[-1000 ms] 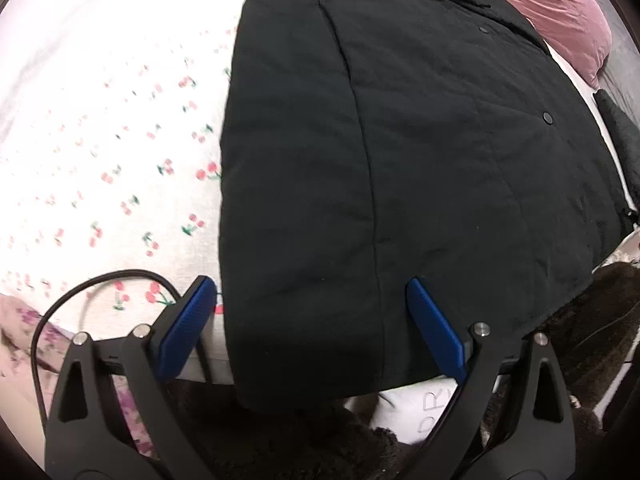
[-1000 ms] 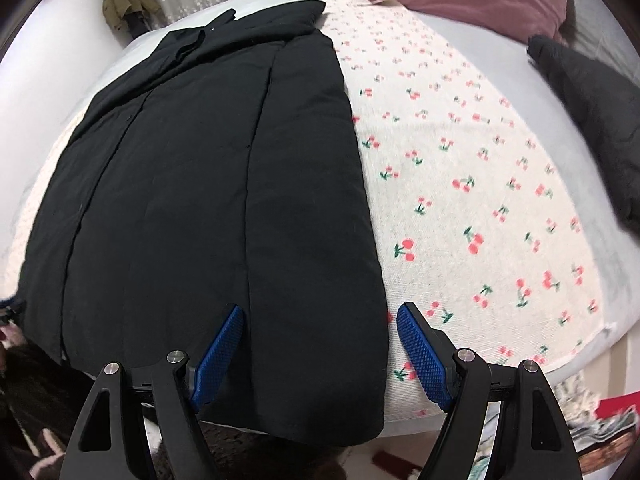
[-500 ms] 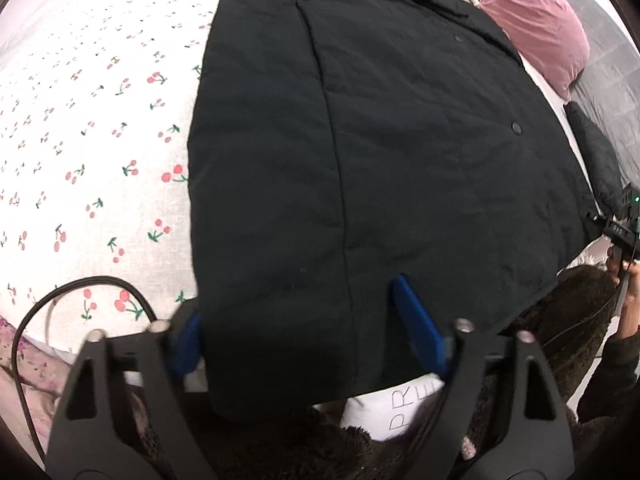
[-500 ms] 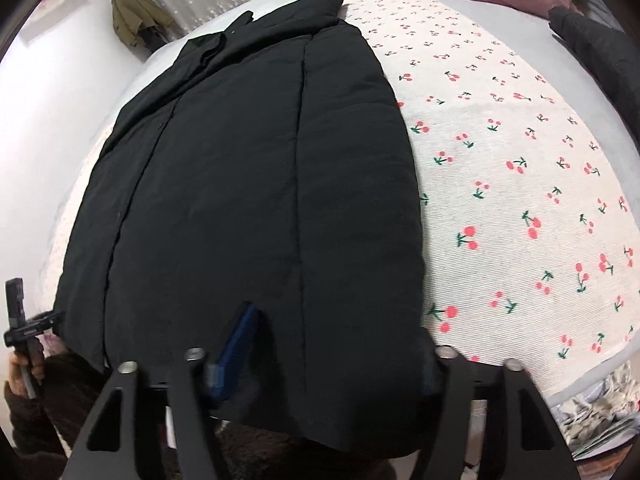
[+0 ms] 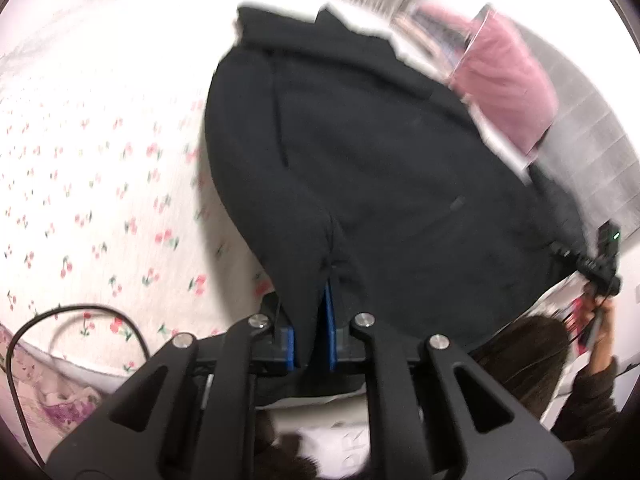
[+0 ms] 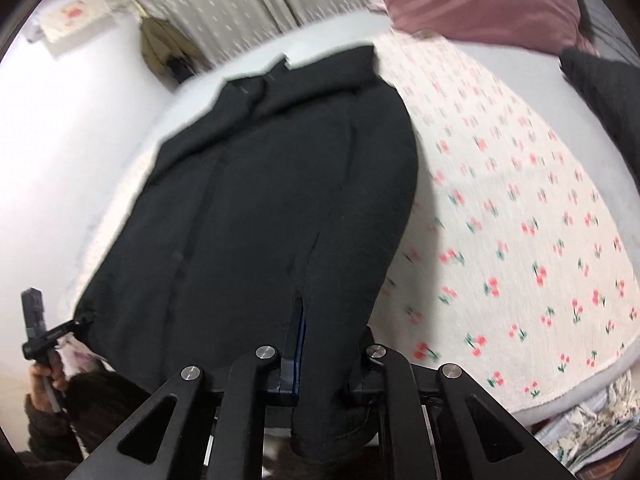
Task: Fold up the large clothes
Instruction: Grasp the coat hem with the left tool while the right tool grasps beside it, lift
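Observation:
A long black padded coat [image 5: 380, 180] lies flat on a bed with a cherry-print sheet [image 5: 100, 200], its collar at the far end. My left gripper [image 5: 308, 312] is at the hem's left corner. Its jaws are closing, with the blue pads pressed on a pinched fold of the hem. My right gripper [image 6: 328, 332] is at the right corner of the coat [image 6: 272, 200]. Its jaws are closing too, with hem fabric bunched between them and draped over the right finger. The near hem is raised off the bed. Both views are blurred.
A pink pillow [image 6: 480, 0] lies at the head of the bed and a dark garment [image 6: 600, 92] at its right side. An olive jacket [image 6: 160, 40] hangs by the curtain. A black cable [image 5: 80, 312] loops over the sheet's near-left edge. A person's hand [image 5: 600, 320] shows at the far right.
Both grippers went from wide open around the hem to shut on it. They rose, lifting the hem, and both views tilted up toward the head of the bed.

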`<state>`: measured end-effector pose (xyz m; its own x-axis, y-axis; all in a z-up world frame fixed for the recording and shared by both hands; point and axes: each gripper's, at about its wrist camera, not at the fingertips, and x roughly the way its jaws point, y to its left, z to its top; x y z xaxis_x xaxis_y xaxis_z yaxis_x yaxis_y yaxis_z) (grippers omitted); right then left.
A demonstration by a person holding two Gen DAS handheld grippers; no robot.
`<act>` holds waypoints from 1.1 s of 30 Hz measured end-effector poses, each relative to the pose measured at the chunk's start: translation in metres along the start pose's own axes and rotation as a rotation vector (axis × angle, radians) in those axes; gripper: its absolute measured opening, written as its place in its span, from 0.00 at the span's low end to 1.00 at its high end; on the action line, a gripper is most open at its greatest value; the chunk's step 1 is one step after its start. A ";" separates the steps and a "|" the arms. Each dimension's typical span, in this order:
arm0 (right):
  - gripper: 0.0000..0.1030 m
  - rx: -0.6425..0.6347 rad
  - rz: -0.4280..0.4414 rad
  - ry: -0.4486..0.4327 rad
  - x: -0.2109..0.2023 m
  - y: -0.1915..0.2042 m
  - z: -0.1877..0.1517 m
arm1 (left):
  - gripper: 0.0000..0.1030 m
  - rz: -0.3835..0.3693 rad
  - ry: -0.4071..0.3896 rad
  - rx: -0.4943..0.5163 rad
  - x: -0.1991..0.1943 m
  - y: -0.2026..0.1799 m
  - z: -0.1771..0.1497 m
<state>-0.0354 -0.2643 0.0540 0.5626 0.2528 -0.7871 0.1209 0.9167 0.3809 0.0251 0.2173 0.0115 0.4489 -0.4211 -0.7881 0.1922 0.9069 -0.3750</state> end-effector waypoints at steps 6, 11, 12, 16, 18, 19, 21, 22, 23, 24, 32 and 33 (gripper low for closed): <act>0.11 -0.054 0.086 -0.164 -0.046 0.035 0.019 | 0.09 -0.074 -0.166 0.007 -0.052 -0.014 0.014; 0.11 -0.088 0.142 -0.270 -0.080 0.058 0.029 | 0.09 -0.127 -0.288 0.036 -0.092 -0.021 0.022; 0.11 -0.091 0.150 -0.285 -0.088 0.060 0.028 | 0.08 -0.136 -0.316 0.045 -0.101 -0.025 0.022; 0.11 -0.095 0.180 -0.351 -0.124 0.070 0.024 | 0.08 -0.198 -0.407 0.057 -0.149 -0.030 0.018; 0.11 -0.096 0.195 -0.389 -0.146 0.073 0.021 | 0.08 -0.210 -0.449 0.075 -0.173 -0.031 0.016; 0.11 -0.098 0.200 -0.410 -0.159 0.074 0.017 | 0.08 -0.218 -0.474 0.085 -0.189 -0.033 0.014; 0.11 -0.104 0.207 -0.453 -0.182 0.076 0.015 | 0.09 -0.232 -0.514 0.098 -0.210 -0.038 0.010; 0.11 -0.112 0.206 -0.476 -0.194 0.078 0.017 | 0.09 -0.235 -0.530 0.105 -0.219 -0.038 0.009; 0.11 -0.123 0.202 -0.502 -0.205 0.080 0.015 | 0.09 -0.232 -0.543 0.108 -0.224 -0.038 0.011; 0.11 -0.130 0.202 -0.514 -0.212 0.081 0.016 | 0.09 -0.228 -0.551 0.106 -0.227 -0.037 0.012; 0.12 -0.096 0.133 -0.464 -0.168 0.079 0.051 | 0.10 -0.119 -0.470 -0.005 -0.165 -0.006 0.062; 0.12 -0.088 0.120 -0.454 -0.158 0.078 0.057 | 0.10 -0.106 -0.459 -0.011 -0.158 -0.003 0.069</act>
<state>-0.0678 -0.2502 0.2359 0.8712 0.2160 -0.4409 -0.0258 0.9169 0.3983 0.0139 0.2821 0.1704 0.7674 -0.4581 -0.4487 0.2500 0.8581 -0.4485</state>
